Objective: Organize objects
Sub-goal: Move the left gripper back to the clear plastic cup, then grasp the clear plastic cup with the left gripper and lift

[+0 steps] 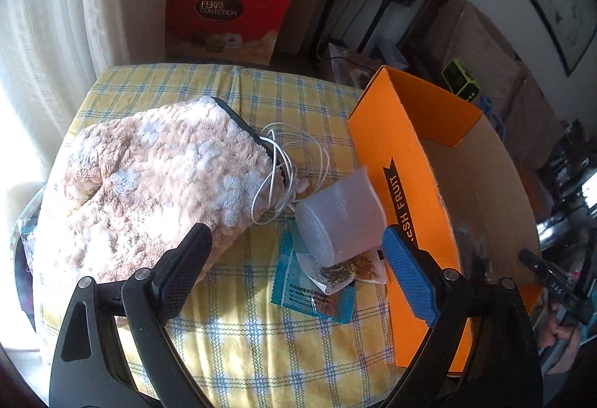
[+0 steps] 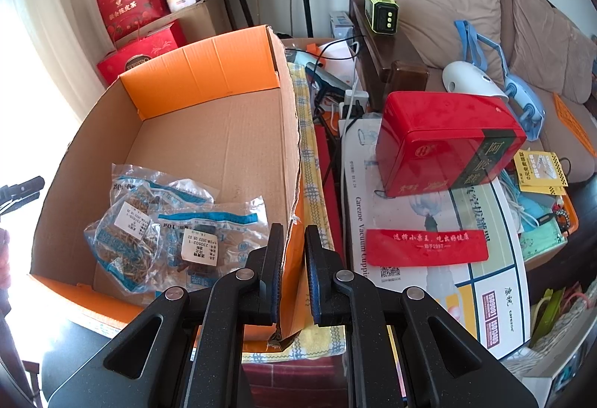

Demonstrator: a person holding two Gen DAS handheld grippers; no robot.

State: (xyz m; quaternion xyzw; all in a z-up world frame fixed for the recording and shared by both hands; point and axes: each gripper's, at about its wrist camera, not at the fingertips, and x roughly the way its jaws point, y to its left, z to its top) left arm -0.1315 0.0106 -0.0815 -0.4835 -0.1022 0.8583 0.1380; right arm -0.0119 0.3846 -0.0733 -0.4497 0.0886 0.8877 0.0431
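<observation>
Cardboard wall of orange box (image 2: pixel 291 162) pinched in our right gripper (image 2: pixel 293 273); only that view shows herb packets (image 2: pixel 164 221) inside. Left gripper (image 1: pixel 294 270) spread empty; plastic container (image 1: pixel 339 217) just ahead, fluffy blanket (image 1: pixel 149 184) ahead-left.

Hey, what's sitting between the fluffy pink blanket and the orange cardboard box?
In the left wrist view, a tangled white cable, a translucent plastic cup on its side and teal herb packets lie between fluffy pink blanket and orange cardboard box.
</observation>
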